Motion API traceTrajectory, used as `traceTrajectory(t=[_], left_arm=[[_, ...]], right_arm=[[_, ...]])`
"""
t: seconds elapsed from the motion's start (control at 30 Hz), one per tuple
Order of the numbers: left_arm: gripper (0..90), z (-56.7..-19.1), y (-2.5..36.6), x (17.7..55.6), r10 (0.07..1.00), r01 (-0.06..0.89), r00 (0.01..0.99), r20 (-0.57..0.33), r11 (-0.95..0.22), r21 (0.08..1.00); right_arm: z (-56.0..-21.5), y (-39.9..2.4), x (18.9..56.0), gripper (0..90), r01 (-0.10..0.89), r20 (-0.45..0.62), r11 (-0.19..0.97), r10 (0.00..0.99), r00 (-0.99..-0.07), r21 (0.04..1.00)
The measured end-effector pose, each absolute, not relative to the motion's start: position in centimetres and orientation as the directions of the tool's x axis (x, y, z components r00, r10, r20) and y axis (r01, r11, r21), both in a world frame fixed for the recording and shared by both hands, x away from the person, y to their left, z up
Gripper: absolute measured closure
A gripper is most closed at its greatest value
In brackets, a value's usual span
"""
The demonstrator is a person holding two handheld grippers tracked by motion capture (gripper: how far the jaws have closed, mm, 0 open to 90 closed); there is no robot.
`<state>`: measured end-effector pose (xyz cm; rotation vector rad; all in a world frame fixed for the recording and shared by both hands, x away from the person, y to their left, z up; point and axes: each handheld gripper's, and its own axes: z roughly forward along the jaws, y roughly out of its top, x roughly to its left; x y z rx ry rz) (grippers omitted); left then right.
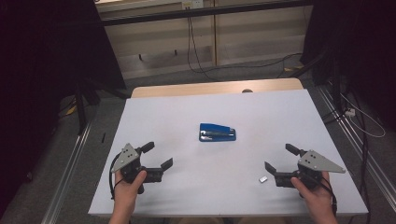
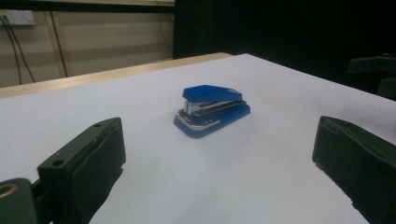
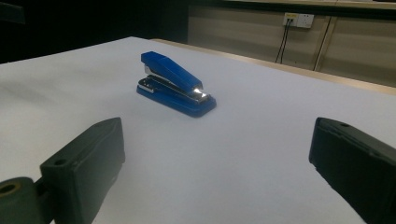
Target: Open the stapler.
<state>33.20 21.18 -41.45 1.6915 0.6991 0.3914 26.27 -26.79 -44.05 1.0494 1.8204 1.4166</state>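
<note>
Stapler [image 1: 217,132] on table [image 1: 280,116], mid-centre

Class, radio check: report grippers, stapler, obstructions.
Left gripper open, right gripper open, both empty. Blue stapler mid-table, untouched. Small metal piece lies by right gripper; path otherwise clear.

Blue stapler [image 1: 217,132] with bright silver metal between cap and base, on a plain white table [image 1: 196,102] edged at the far side by a strip of pale wood [image 1: 205,88]. Left gripper [image 1: 157,156] and right gripper [image 1: 280,157] black in jaw and body, each topped by a grey three-cornered plate dotted with dark screw heads; small silver-grey piece [image 1: 263,178] on the white beside the right gripper. Beyond the table, grey floor [image 1: 154,79], beige wall panels [image 1: 154,42] crossed by black cables, black drapes at both sides.
</note>
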Motion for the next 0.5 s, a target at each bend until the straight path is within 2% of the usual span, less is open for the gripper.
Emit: traceTrajectory(t=[0.5], left_arm=[[2.5,-41.6,19.1,34.6,0.613,0.265,0.778,-0.134,-0.127,0.956]], right_arm=[[-43.8,-26.0,27.5,1.8,0.236,0.012,0.122,0.868,-0.497,0.964]])
